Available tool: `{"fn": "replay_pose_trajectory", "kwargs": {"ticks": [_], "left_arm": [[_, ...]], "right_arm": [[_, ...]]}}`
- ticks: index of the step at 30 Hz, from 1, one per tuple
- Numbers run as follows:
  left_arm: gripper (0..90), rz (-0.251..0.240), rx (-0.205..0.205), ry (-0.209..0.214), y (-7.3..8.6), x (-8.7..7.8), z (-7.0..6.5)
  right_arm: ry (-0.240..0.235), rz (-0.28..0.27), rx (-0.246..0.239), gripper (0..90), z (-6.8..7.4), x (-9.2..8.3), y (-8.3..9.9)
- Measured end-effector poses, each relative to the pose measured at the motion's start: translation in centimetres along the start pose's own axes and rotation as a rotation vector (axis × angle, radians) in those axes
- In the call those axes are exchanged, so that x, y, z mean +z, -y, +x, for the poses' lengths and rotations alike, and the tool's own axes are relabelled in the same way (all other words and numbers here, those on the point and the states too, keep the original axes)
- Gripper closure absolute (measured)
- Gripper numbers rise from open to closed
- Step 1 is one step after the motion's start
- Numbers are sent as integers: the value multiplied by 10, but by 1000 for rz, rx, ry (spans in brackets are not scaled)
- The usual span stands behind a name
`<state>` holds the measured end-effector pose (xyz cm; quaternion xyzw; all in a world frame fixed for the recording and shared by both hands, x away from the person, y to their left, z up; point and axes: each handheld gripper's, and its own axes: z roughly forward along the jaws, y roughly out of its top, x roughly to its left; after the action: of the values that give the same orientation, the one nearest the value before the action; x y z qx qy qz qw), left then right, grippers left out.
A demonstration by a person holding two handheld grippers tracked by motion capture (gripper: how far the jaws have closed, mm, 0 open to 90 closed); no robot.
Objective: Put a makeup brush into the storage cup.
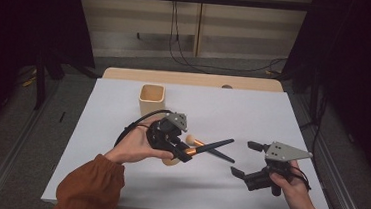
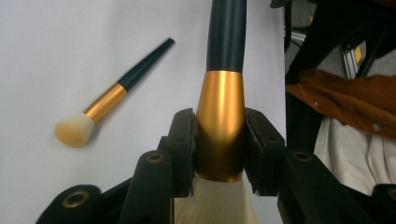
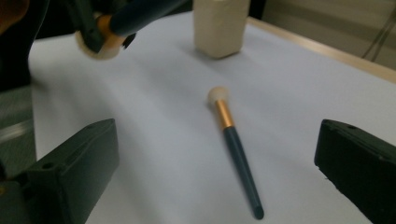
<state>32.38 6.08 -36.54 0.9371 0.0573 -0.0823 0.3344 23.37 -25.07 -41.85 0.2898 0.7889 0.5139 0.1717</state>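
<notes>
Two makeup brushes, one cup, two grippers on white-topped bench.

High view: left gripper near bench centre, clamped on large brush at the gold ferrule; dark handle sticks out to the right. Small brush lies on bench just behind it, partly hidden. Beige cup upright, further back. Right gripper at right, jaws spread, nothing between them, well apart from brushes.

Left gripper view: both pads tight on large brush ferrule, pale bristles below, handle running up. Small brush flat on bench at left, clear of gripper.

Right gripper view: jaws wide apart; small brush lies between them on bench, untouched. Cup behind; left gripper w/ large brush top left.
</notes>
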Motion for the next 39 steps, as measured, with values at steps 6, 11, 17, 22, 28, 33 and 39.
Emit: {"fn": "replay_pose_trajectory", "kwargs": {"ticks": [6, 11, 17, 22, 28, 33, 39], "left_arm": [[666, 57, -3, 22, -2, 6, 0], [666, 100, 9, 27, -4, 8, -2], [666, 129, 6, 30, -3, 9, -1], [666, 151, 4, 29, -5, 11, -1], [666, 191, 15, 34, -7, 17, -2], [666, 210, 32, 27, -10, 19, -1], [665, 240, 64, 27, -11, 19, -2]], "right_arm": [[-78, 94, -73, 1, 4, 14, -15], [-119, 158, -95, 4, 5, 22, -25], [-154, 205, -106, 10, 5, 26, -34], [-207, 281, -80, 12, -1, 30, -40], [-267, 346, -64, 15, -4, 37, -44], [-313, 428, -109, 47, -5, 43, -53], [-328, 461, -147, 48, -3, 51, -61]]}}
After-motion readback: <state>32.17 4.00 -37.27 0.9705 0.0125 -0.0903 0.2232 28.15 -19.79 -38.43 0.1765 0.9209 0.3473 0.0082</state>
